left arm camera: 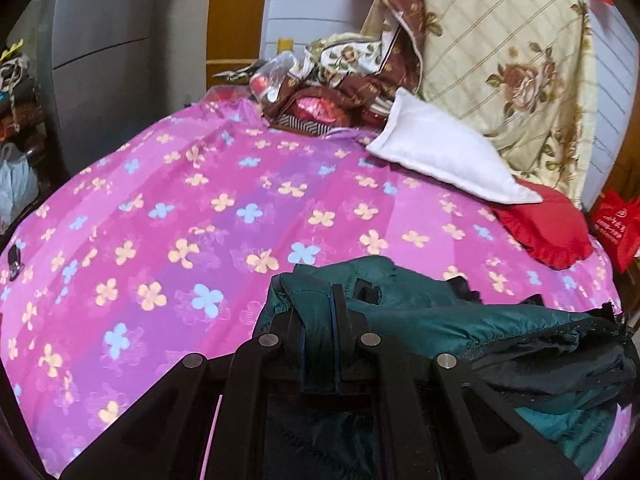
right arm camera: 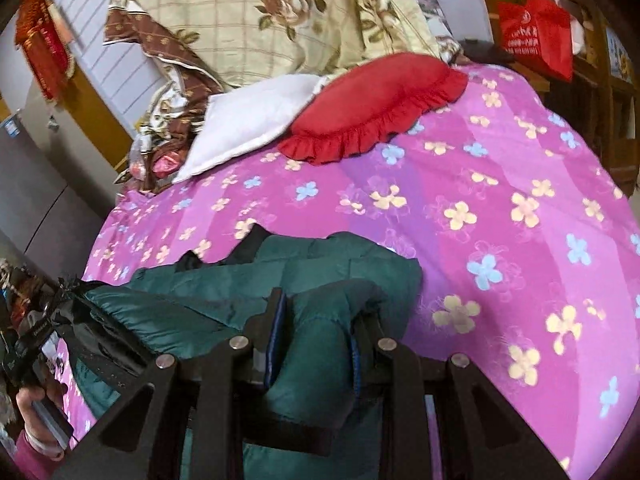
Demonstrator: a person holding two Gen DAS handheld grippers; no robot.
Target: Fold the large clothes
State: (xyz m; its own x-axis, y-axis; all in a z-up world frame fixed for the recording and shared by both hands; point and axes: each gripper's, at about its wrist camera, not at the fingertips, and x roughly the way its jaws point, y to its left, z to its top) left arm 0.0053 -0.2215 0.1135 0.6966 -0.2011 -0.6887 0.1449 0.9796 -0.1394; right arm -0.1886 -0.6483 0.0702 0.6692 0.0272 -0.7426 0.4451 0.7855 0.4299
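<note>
A dark green padded jacket [left arm camera: 440, 316] with black lining lies bunched at the near edge of a bed with a pink flowered sheet [left arm camera: 180, 208]. My left gripper [left arm camera: 316, 312] is shut on a fold of the jacket's left end. The jacket also shows in the right wrist view [right arm camera: 224, 280], where my right gripper [right arm camera: 316, 320] is shut on a thick fold of its right end. The other gripper and a hand [right arm camera: 32, 364] show at the far left of that view.
A white pillow [left arm camera: 436, 152], a red frilled cushion [right arm camera: 372, 104] and a cream rose-print quilt [left arm camera: 500, 52] are heaped at the bed's head. A red bag [right arm camera: 536, 28] hangs at the right. A grey cabinet [left arm camera: 100, 40] stands left of the bed.
</note>
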